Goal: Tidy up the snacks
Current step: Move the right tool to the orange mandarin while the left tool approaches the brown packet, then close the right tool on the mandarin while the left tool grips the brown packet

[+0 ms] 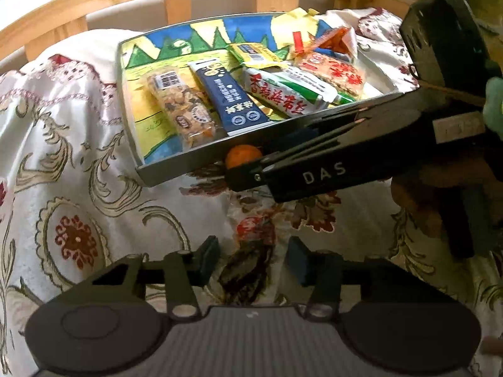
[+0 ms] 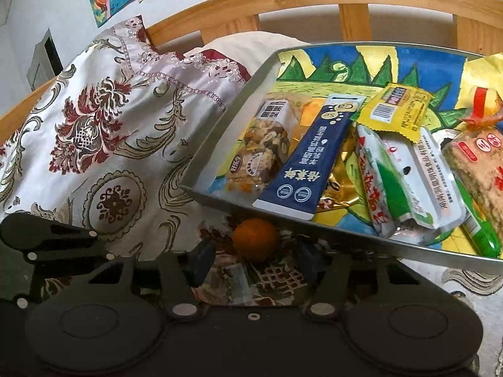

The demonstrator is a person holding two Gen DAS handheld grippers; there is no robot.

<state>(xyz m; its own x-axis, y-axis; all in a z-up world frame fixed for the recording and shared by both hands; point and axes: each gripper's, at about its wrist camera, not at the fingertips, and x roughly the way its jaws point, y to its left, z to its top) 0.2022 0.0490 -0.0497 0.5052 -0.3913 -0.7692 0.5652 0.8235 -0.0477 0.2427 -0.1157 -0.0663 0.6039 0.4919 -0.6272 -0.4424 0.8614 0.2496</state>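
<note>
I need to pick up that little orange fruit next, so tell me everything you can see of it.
The orange fruit is small, round and matte-skinned, apparently a mandarin. It sits on the floral cloth just outside the metal tray, by its near rim. The right claw is open, its pads either side of the fruit, not visibly touching. Its underside is hidden.

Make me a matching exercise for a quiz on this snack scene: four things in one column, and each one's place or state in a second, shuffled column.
Things:
1. orange fruit
2. navy blue packet
3. nut bar
4. left tongs

Places or states:
A. leftmost snack inside the tray
B. open, holding nothing, over the floral cloth
C. on the cloth outside the tray, between the right tongs' open fingers
D. in the tray, just right of the nut bar

Pairs: 1-C, 2-D, 3-A, 4-B
</note>
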